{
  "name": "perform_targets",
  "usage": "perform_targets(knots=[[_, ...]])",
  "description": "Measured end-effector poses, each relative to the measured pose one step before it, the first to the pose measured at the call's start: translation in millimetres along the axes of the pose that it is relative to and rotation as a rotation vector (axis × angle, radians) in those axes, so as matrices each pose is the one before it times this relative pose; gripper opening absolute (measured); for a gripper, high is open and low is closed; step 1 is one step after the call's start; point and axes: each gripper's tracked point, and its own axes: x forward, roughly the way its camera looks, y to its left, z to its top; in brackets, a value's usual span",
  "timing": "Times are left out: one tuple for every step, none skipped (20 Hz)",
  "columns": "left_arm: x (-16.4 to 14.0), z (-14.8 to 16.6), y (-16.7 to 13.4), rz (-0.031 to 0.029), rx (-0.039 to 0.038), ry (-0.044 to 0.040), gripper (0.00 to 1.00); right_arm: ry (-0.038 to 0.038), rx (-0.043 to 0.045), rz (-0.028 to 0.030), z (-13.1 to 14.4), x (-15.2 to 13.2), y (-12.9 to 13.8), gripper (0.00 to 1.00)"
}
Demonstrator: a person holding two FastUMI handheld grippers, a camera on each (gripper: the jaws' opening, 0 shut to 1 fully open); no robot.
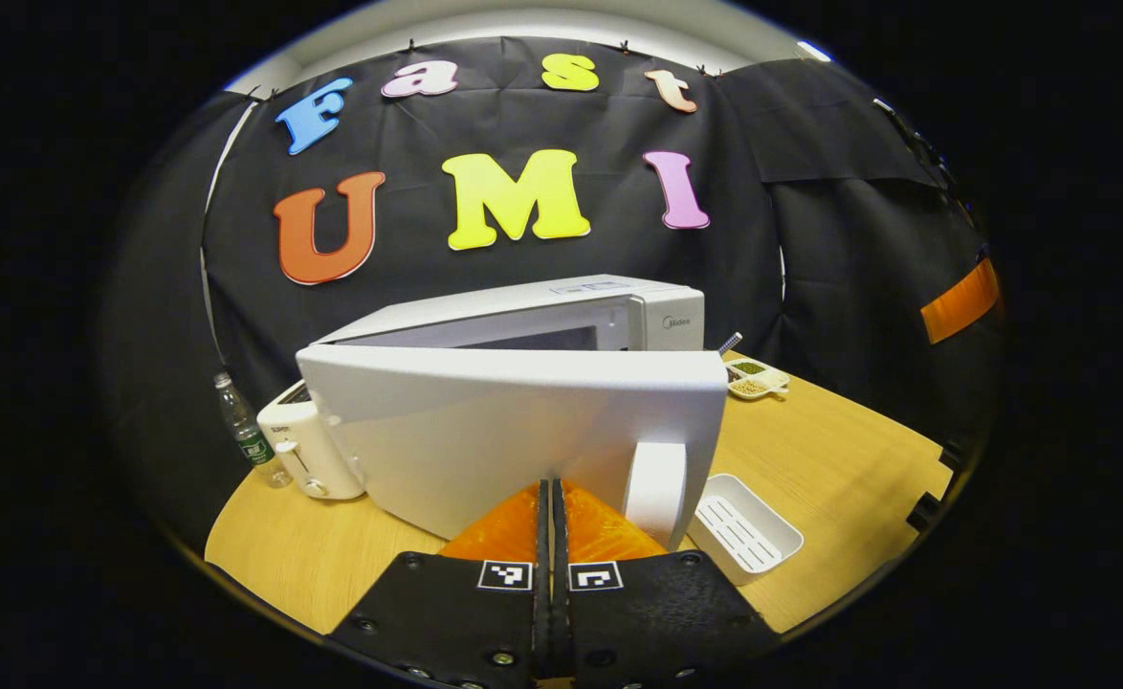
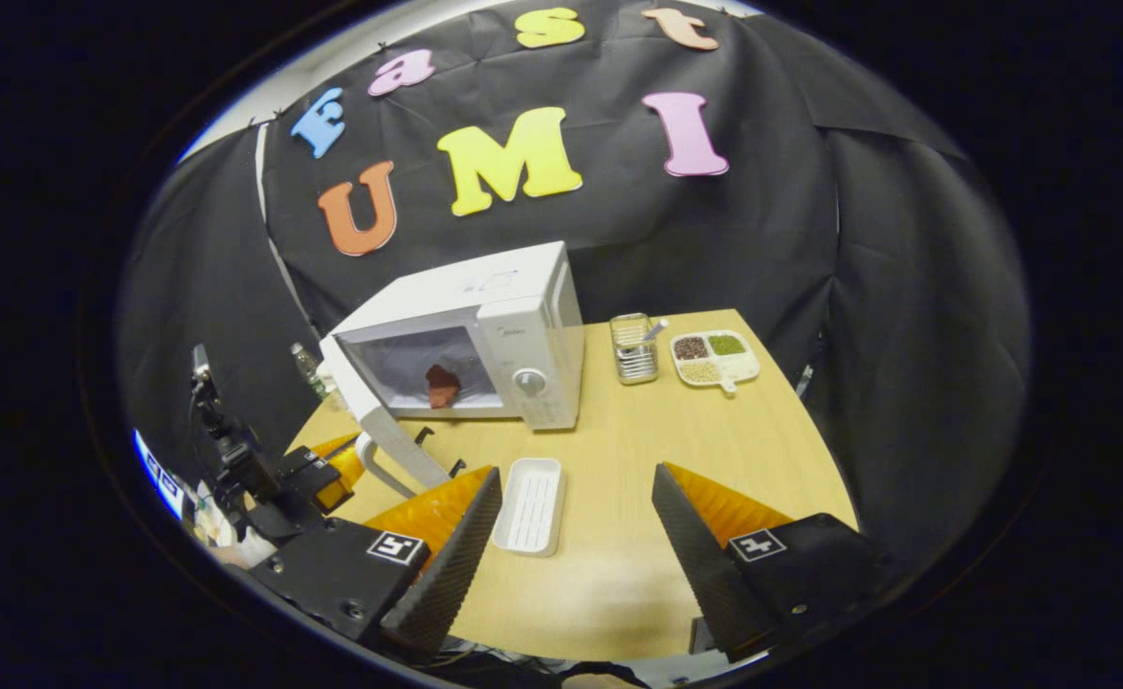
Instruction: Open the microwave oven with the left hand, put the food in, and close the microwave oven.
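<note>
In the left gripper view, the left claw is seen at the bottom centre with its two fingers pressed together, nothing gripped between them, its tips close against the outer face of the white microwave oven door. The door stands partly open, and its white vertical handle lies just right of the claw. The white box-shaped microwave oven is seen at centre left of the right gripper view, on the round light wooden bench. The reddish-brown piece of food rests inside the oven cavity (visible through the opening). The right claw is spread wide at the bottom of that view, released and holding nothing. A white ribbed rectangular tray lies on the bench between its fingers. Further back, right of the oven, a wire mesh holder and a divided white dish of grains are placed. A white toaster and a clear plastic bottle are seen at the left of the left gripper view.
</note>
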Motion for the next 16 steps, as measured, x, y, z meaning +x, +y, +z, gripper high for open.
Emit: perform_targets(knots=[[7.16,1.78,-3.81,-0.00668,0.00086,0.00272,0.0,0.00159,0.00581,-0.00277,1.67,2.34,-4.48,1.0],[5.41,1.73,-4.27,-0.00817,-0.00002,0.00133,0.0,0.00377,0.00508,-0.00114,-0.18,1.79,-4.18,1.0],[5.92,3.1,-2.57,-0.00503,0.00031,-0.00067,0.0,0.00141,0.00524,-0.00161,1.4,2.26,-3.34,1.0],[7.27,2.47,-1.93,-0.00316,0.00396,-0.00009,0.0,0.00382,0.00493,0.00121,0.14,1.22,-3.51,0.9],[5.66,3.12,-1.31,-0.00113,0.00588,0.00007,0.0,0.00108,0.00842,0.0045,1.52,1.23,-2.22,1.0],[5.76,3.29,-1.97,-0.00196,0.00499,-0.00295,0.0,0.00146,0.00869,-0.00145,1.25,2.7,-3.31,1.0],[6.95,3.51,-1.17,-0.00264,0.00412,-0.00446,0.0,0.00322,0.00403,-0.00128,0.41,2.35,-3.12,1.0],[6.41,2.44,-0.97,0.00003,0.00388,0.0002,0.0,0.00246,0.00419,-0.00301,-1.08,0.43,-2.84,1.0],[5.64,2.25,-1.23,-0.00158,0.00096,-0.00108,0.0,0.00054,0.00433,-0.00074,1.14,1.97,-3.01,1.0],[6.21,2.32,-1.68,-0.00206,-0.00258,-0.00324,0.0,0.00175,0.00162,-0.00226,1.42,1.77,-2.49,0.91],[6.02,1.95,-2.06,-0.00273,-0.00342,0.00228,0.0,0.00154,0.00036,-0.00183,1.6,1.73,-1.31,1.0],[5.79,1.86,-1.06,-0.00039,-0.00346,-0.00194,0.0,0.0017,0.00294,0.00086,0.93,1.87,-1.3,0.9],[6.13,1.17,-1.1,-0.00349,-0.00593,0.00092,0.0,0.00196,0.00225,0.00178,1.86,2.03,-0.62,0.9],[5.31,0.65,-0.89,-0.00131,-0.00301,0.0039,0.0,0.00376,-0.00132,-0.00388,0.04,2.11,-2.32,1.0],[5.79,1.34,-0.05,-0.00125,-0.00161,0.00198,0.0,0.00184,0.00061,-0.00313,0.74,2.31,-2.22,0.9],[5.34,1.89,-0.26,0.00079,0.00123,-0.00061,0.0,0.00372,0.00478,-0.00097,0.57,1.14,-1.55,1.0]])
